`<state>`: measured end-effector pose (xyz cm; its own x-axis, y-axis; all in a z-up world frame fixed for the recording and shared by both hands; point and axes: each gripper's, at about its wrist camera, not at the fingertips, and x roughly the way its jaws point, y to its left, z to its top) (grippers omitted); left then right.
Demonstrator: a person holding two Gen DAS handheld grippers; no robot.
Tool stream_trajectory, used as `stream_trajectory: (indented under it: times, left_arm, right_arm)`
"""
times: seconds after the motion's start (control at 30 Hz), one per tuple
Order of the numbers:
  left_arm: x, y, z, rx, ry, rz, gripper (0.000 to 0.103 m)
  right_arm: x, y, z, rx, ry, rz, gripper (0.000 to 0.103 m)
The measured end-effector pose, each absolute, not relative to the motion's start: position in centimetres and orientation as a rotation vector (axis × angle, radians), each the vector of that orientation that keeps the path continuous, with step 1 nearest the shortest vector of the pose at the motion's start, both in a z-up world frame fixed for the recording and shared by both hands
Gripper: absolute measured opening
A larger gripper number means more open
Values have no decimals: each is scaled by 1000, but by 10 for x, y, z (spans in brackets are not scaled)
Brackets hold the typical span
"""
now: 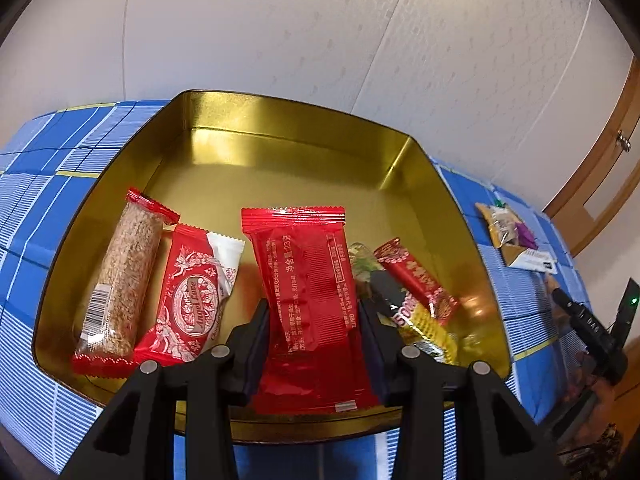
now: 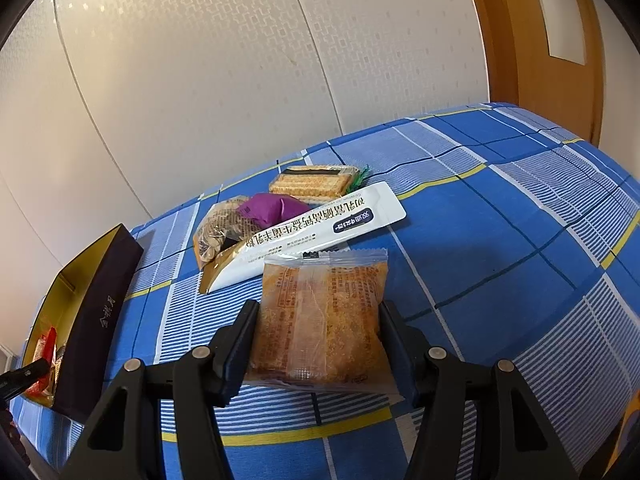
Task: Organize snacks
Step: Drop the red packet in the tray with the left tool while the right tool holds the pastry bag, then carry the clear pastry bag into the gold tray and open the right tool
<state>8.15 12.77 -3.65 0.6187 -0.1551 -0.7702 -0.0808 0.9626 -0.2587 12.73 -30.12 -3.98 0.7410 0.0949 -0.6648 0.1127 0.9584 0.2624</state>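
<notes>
Gold shines inside the wide metal tin (image 1: 280,152) that sits on the blue checked cloth (image 2: 500,240) of the worktop. The left tongs (image 1: 314,320) hang over the tin with a flat shiny red packet (image 1: 308,292) between their fingers. The jaws sit close on both sides of it, so I think they are pinching it, low over the tin floor.

At 9 o'clock from it lie a long see-through grain bar with red ends (image 1: 120,280) and a red and white wrapped sweet (image 1: 192,304). At 3 o'clock lies a red and yellow candy bar (image 1: 420,292).

The right tongs (image 2: 316,332) are clamped on a clear packet with an orange crumbly cake (image 2: 320,320), which seems to rest on the cloth. At 12 o'clock from it wait a long white sachet (image 2: 312,232), a purple wrapped treat (image 2: 272,208) and a cracker pack (image 2: 312,184).

The cake looks light, soft and easy to crush. A gentle squeeze at its sides is best. The wrappers look slippery.
</notes>
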Motion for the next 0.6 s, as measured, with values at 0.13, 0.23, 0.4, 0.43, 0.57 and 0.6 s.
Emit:
stream_trajectory:
  times: [0.13, 0.23, 0.4, 0.43, 0.57, 0.6]
  left_arm:
    - [84, 129, -40, -244, 923, -15, 43]
    - [84, 129, -41, -223, 926, 13, 44]
    - [81, 126, -40, -218, 908, 19, 44]
    - [79, 126, -39, -212, 907, 19, 44]
    - [77, 123, -38, -195, 901, 27, 44]
    - [74, 122, -36, -198, 895, 24, 44]
  right_arm:
    - [128, -302, -40, 298, 742, -10, 60]
    - [128, -301, -40, 295, 744, -9, 60]
    - [128, -301, -41, 296, 744, -10, 60]
    - [128, -302, -41, 297, 745, -10, 60]
    - [127, -301, -40, 296, 742, -9, 60]
    - [126, -301, -39, 296, 739, -7, 60]
